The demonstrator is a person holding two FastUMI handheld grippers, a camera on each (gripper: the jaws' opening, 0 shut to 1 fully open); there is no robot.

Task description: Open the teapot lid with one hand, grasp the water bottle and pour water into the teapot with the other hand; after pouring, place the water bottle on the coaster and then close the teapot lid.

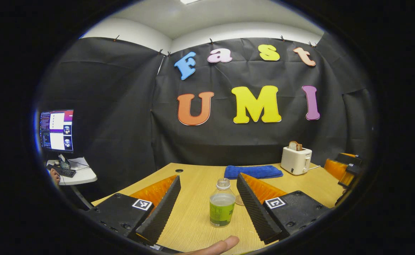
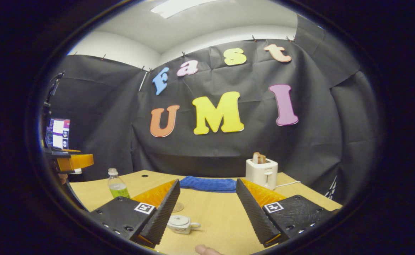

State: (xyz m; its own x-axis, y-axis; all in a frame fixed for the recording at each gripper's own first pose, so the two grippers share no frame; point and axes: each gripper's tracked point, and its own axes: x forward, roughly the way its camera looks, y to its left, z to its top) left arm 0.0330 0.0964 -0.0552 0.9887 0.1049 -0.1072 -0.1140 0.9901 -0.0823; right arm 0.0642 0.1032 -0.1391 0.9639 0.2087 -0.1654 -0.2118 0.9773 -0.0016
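Left gripper view looks down its own wide-apart fingers at the clear plastic water bottle with a green label, which stands uncapped on the pale wooden table, framed between the fingers but untouched. The left gripper holds nothing. Just behind the bottle lies the small round woven coaster.

In the right gripper view the right gripper also stands spread and empty, with the small white teapot low beside its left finger, lid seemingly on.

Risks, as I judge them: the open bottle could tip or spill if a finger knocks it before both close evenly. The teapot sits off-centre to the right gripper, so a closing grasp could miss the small lid knob or shove the pot.
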